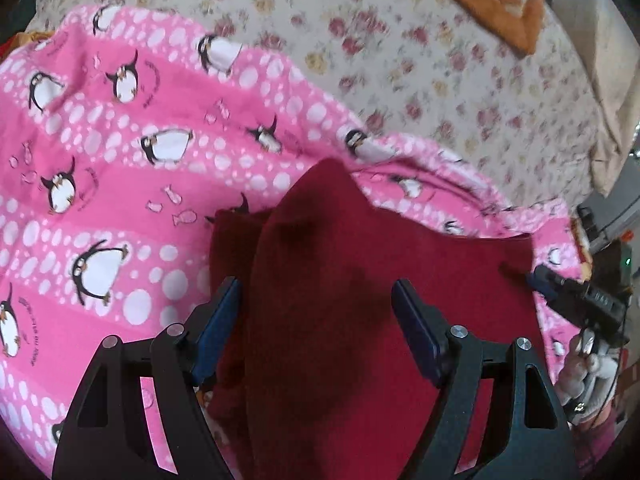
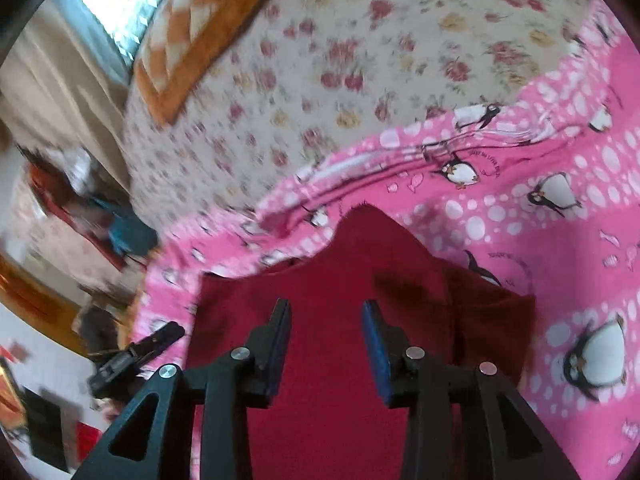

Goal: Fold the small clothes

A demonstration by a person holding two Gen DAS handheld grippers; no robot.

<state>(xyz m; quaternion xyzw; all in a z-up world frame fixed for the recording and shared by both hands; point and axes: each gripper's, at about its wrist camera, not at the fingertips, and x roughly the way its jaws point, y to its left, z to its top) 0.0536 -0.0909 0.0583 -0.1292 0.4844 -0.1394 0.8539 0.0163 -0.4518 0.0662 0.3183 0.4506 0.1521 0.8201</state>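
Observation:
A dark red garment (image 1: 360, 280) lies partly folded on a pink penguin-print blanket (image 1: 120, 160), with one layer lapped over another and a pointed corner at its far end. My left gripper (image 1: 316, 292) hovers over it, open wide, blue pads apart and nothing pinched. The right gripper (image 1: 532, 280) shows at the right edge, near the garment's right side, held by a gloved hand (image 1: 580, 376). In the right wrist view the right gripper (image 2: 326, 308) is open with a narrower gap above the garment (image 2: 340, 272); the cloth lies beneath it, not pressed between the pads. The left gripper (image 2: 168, 332) shows at the garment's left edge.
The blanket (image 2: 560, 240) covers part of a bed with a floral sheet (image 1: 440, 80). An orange-and-cream cushion (image 2: 192, 32) lies at the bed's far end by a beige curtain (image 2: 60, 100) and a bright window. Blurred clutter sits on the floor beyond the bed's edge (image 2: 80, 220).

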